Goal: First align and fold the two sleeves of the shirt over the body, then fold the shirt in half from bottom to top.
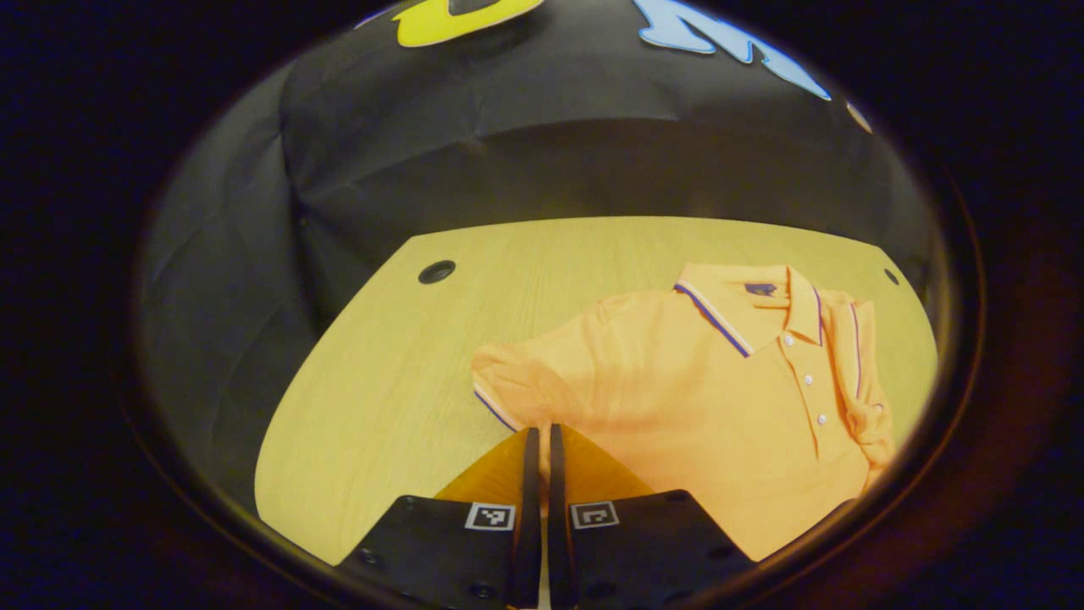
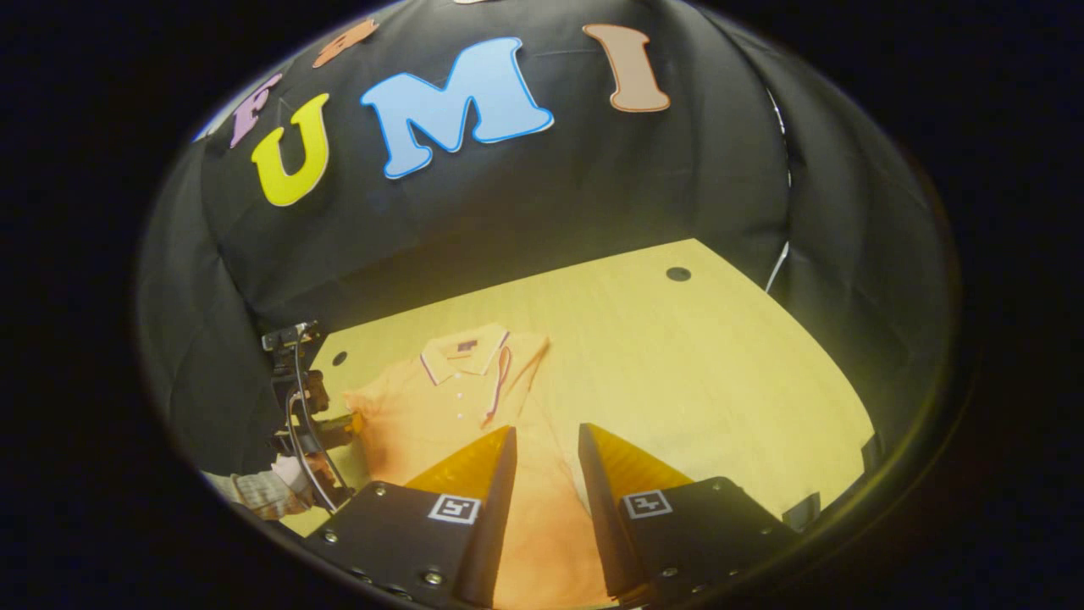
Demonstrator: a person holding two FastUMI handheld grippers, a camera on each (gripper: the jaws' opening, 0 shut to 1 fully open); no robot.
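Note:
An orange polo shirt (image 1: 694, 398) lies flat on the wooden table (image 1: 381, 407), collar toward the far wall. One sleeve (image 1: 855, 356) is folded over the body beside the button placket. The other sleeve (image 1: 504, 381) sticks out, slightly bunched, and my left gripper (image 1: 542, 434) is shut on its striped cuff edge. The right gripper view has the same shirt (image 2: 449, 407), with the folded sleeve (image 2: 506, 373) across its chest. My right gripper (image 2: 546, 434) hovers open over the shirt's lower body, fabric showing between its fingers. The left gripper (image 2: 326, 428) stands at the shirt's left side.
The table (image 2: 703, 381) extends bare to the right of the shirt. Round cable holes (image 1: 436, 271) (image 2: 677, 274) sit near its far corners. A hand in a checked cuff (image 2: 271, 490) holds the left gripper. The black booth wall closes in behind and at both sides.

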